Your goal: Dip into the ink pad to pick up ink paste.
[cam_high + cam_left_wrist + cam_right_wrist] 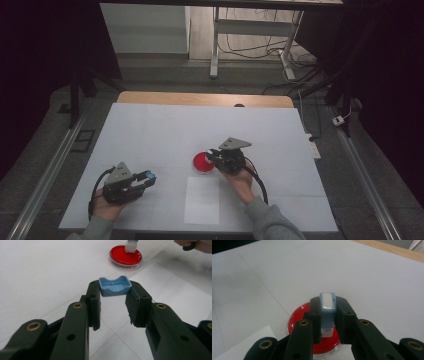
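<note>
White table (150, 130): red dish (201, 162), paper sheet (202, 200).

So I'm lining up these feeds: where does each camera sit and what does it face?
High view: above the person's side, looking down the table; forearms, both grippers.
Left gripper view: behind its fingers, facing the cap they clamp.
Right gripper view: behind its fingers, facing the stamp.
All share the red dish.
</note>
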The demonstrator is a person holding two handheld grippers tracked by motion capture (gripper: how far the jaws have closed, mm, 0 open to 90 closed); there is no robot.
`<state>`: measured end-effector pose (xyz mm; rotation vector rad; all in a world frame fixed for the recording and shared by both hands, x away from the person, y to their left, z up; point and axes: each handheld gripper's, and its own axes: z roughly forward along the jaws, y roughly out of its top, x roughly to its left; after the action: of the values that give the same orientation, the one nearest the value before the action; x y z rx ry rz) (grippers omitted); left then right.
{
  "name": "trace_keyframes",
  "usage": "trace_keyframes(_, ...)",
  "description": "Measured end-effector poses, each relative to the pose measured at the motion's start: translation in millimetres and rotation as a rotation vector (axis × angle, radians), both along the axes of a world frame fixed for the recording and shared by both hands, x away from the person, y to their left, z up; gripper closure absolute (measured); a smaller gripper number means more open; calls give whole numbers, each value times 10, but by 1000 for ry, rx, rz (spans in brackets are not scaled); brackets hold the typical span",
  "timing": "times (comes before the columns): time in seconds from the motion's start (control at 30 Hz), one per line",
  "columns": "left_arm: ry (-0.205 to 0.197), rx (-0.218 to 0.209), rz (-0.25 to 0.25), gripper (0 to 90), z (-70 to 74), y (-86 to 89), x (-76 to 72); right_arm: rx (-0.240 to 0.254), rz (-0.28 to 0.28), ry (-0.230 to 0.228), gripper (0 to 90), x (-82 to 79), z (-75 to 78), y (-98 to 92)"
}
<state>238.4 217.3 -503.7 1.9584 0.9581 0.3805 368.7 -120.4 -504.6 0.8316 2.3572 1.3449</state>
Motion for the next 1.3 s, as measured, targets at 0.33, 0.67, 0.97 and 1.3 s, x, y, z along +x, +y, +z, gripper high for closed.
trace_keyframes(0.33, -1, -1, 2, 652, 1, -9, 2, 42, -8, -7, 755, -5, 74, -58)
trace_keyframes(0.67, 0, 2, -1, 652, 0, -18, 4, 55, 8, -18, 755, -20, 94, -25)
trace_keyframes(0.97, 0, 2, -1, 652, 2, -20, 3, 36, 26, -21, 755, -34, 111, 20)
trace_keyframes(1.3, 1, 2, -1, 652, 4, -16, 2, 29, 45, -16, 755, -34, 108, 63)
